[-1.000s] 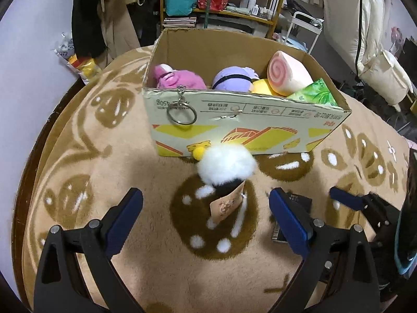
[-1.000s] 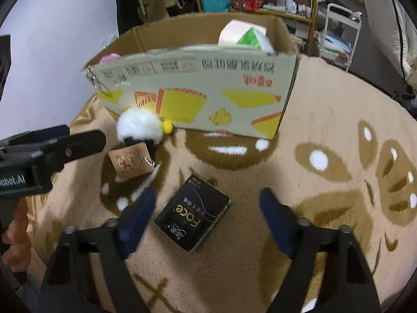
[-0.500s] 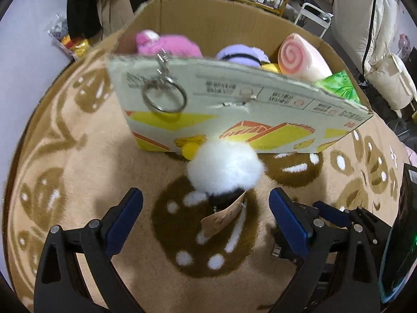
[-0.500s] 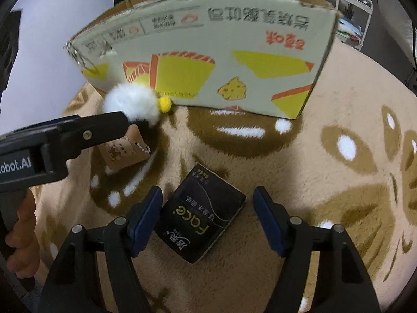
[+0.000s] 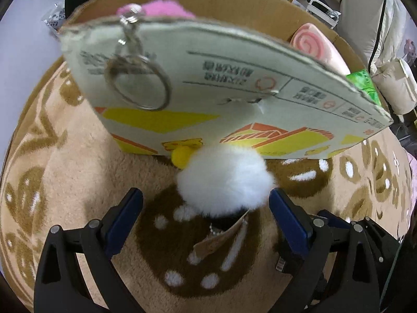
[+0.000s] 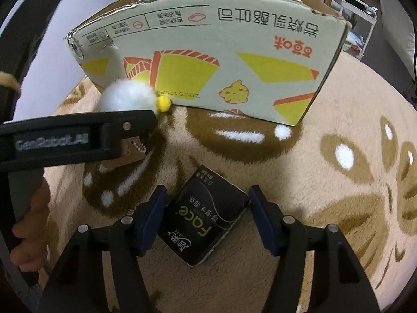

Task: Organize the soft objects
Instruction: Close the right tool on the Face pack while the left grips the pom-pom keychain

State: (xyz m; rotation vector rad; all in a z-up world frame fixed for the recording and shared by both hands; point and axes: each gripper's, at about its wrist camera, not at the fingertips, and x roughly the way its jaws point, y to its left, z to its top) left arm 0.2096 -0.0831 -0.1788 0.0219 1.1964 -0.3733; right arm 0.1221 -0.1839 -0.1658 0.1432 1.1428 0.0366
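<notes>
A white fluffy plush point(image 5: 224, 182) with a yellow bobble and a paper tag point(image 5: 216, 237) lies on the rug against the cardboard box point(image 5: 234, 91). My left gripper point(image 5: 206, 208) is open, one pad on each side of the plush and neither touching it. One of its fingers point(image 6: 104, 130) crosses the right wrist view. A black tissue pack point(image 6: 206, 216) lies on the rug between the pads of my right gripper point(image 6: 207, 203). Its jaws are closing and the pads meet the pack's edges.
The box holds a pink plush point(image 5: 161, 7), a pink swirl roll point(image 5: 312, 44) and a green packet point(image 5: 365, 83). A metal keyring point(image 5: 138, 83) hangs over its front wall. A person's hand point(image 6: 28, 221) holds the left gripper. Shelves and bedding stand behind.
Both grippers have dropped closer to the rug. The left one has come forward around the white plush. The right jaws have narrowed onto the black pack.
</notes>
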